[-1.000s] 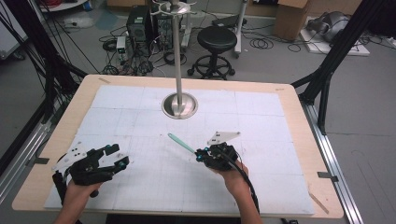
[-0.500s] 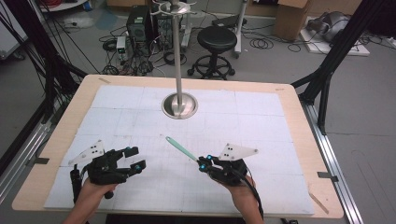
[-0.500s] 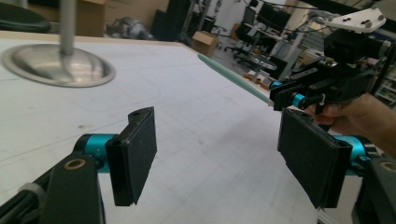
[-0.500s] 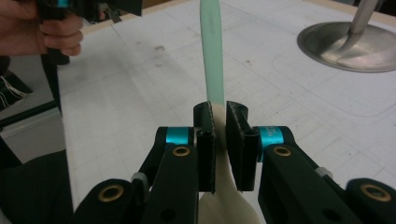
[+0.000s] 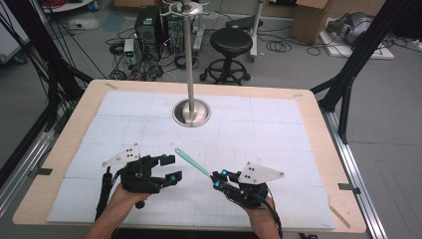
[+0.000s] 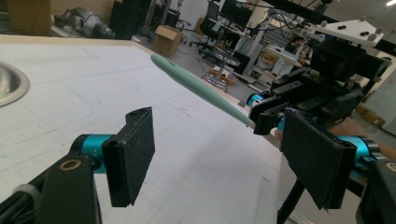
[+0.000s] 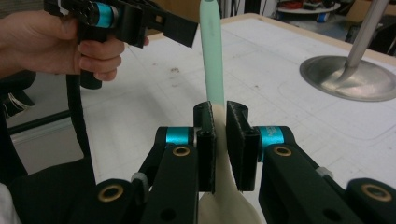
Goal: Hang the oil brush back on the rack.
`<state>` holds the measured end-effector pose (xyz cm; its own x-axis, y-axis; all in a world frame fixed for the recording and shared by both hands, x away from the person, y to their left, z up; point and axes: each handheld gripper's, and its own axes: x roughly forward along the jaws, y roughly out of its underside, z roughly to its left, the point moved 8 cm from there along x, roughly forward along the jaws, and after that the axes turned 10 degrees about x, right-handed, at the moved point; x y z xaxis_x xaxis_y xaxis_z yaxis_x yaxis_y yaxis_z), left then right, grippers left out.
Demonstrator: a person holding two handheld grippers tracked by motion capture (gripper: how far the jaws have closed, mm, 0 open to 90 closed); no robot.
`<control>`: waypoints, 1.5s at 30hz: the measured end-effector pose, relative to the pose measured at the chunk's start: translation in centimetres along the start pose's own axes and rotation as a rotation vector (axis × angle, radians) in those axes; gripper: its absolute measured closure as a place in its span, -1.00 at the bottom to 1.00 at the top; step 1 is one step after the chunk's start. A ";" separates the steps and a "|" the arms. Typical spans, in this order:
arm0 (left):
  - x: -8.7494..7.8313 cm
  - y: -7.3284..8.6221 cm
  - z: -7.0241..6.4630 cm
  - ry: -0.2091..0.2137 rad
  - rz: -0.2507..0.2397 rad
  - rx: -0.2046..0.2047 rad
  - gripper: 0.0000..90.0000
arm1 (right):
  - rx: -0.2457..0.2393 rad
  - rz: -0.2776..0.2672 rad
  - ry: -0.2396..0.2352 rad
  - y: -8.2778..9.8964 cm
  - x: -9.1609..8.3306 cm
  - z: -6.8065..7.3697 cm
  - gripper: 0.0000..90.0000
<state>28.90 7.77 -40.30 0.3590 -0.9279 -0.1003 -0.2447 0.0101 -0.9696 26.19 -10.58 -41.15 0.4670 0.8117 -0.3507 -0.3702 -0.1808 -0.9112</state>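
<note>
My right gripper [image 5: 217, 179] is shut on a utensil [image 5: 191, 162] with a mint-green handle and a cream-coloured head. The handle sticks out up and to the left, above the white mat. In the right gripper view the jaws pinch the utensil [image 7: 212, 56] where green meets cream, and the head hangs below them. My left gripper [image 5: 171, 168] stands open just left of the handle tip, with nothing between its fingers. In the left gripper view the utensil [image 6: 201, 88] and the right gripper [image 6: 266, 116] lie beyond the open jaws, a little above them.
A metal pole on a round base [image 5: 191, 112] stands at the middle back of the table. A white gridded mat [image 5: 278, 134] covers most of the wooden tabletop. A stool [image 5: 231, 45], boxes and cables sit on the floor beyond.
My left gripper has moved right, toward the utensil's handle. My right gripper has drawn slightly toward the near edge, still holding the utensil.
</note>
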 end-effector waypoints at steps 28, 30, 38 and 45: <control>3.2 -3.4 -0.9 0.113 -0.075 -0.139 0.23 | 0.001 -0.061 -0.027 -0.7 -0.2 0.7 0.82; 3.1 -3.5 -0.8 0.121 -0.079 -0.147 0.34 | 0.002 -0.062 -0.030 -0.8 -0.2 0.7 0.82; 2.8 -3.9 -1.0 0.146 -0.108 -0.139 0.68 | -0.005 -0.065 -0.037 -0.8 -0.1 1.0 0.82; 2.6 -4.2 -1.4 0.163 -0.116 -0.119 0.78 | -0.023 -0.063 -0.048 -0.8 0.1 1.3 0.81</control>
<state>29.60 4.81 -36.20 0.2429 -0.9684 0.0569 -0.3180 -0.1349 -0.9384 25.48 -9.65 -40.17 0.4495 0.8476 -0.2819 -0.3226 -0.1403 -0.9361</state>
